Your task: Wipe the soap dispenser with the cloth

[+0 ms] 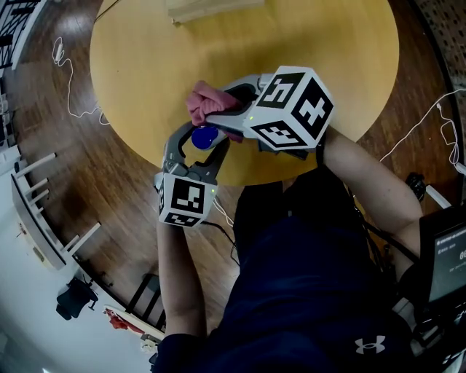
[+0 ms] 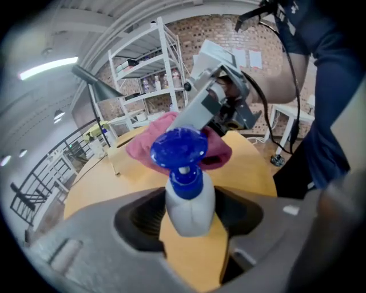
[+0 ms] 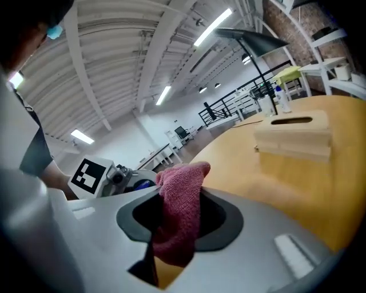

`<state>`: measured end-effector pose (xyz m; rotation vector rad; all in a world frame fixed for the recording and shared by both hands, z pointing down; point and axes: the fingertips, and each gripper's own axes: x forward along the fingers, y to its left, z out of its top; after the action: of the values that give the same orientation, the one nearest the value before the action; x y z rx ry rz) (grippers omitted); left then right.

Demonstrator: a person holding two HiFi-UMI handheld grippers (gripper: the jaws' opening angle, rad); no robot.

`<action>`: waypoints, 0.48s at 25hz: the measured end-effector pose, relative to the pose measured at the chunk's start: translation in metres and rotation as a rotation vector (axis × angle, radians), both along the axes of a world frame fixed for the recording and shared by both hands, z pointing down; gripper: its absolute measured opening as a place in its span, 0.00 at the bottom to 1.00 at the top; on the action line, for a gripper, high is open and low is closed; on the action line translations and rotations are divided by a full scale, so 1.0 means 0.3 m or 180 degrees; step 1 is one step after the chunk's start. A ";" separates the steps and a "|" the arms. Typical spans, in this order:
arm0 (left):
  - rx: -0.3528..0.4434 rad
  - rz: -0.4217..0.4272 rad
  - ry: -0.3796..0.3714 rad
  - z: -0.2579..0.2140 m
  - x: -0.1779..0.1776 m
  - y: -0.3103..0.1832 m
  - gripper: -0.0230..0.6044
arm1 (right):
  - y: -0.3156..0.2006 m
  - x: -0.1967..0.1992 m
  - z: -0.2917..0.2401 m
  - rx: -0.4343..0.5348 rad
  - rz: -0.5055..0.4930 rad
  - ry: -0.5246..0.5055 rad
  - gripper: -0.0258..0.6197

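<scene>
A soap dispenser (image 1: 204,137) with a white body (image 2: 190,206) and a blue pump top (image 2: 179,147) sits between the jaws of my left gripper (image 1: 198,149), which is shut on its body (image 2: 191,220). It is held near the front edge of the round wooden table (image 1: 291,36). My right gripper (image 1: 227,109) is shut on a pink cloth (image 1: 207,102), bunched just beyond the pump top. In the right gripper view the cloth (image 3: 182,200) hangs between the jaws of the right gripper (image 3: 177,223), with the blue top (image 3: 140,184) just behind it. I cannot tell whether cloth and dispenser touch.
A light wooden box (image 1: 211,9) with a slot (image 3: 293,134) stands at the table's far side. White cables (image 1: 69,65) lie on the wooden floor on both sides. A white shelf unit (image 2: 148,80) and a lamp (image 3: 251,43) stand beyond the table.
</scene>
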<state>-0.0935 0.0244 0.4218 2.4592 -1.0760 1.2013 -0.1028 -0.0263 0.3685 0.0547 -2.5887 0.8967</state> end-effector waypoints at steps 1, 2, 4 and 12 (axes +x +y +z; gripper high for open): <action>0.0007 -0.0014 0.0041 -0.003 0.005 -0.002 0.46 | 0.014 -0.011 0.008 -0.0039 -0.0054 0.0010 0.25; 0.0015 0.0001 0.0069 -0.007 0.009 -0.002 0.46 | 0.020 -0.013 0.020 -0.0043 -0.0076 0.0049 0.25; 0.0018 0.0065 0.0069 -0.010 0.013 0.001 0.46 | 0.015 0.000 0.046 0.0048 -0.0077 0.0181 0.25; -0.0268 -0.1083 -0.0409 -0.020 -0.131 0.051 0.47 | 0.055 0.077 0.074 -0.0080 0.0041 0.0340 0.25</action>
<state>-0.1328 0.0396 0.4157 2.0523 -1.3794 1.2748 -0.0798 -0.0098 0.3907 0.1093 -2.4806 0.9054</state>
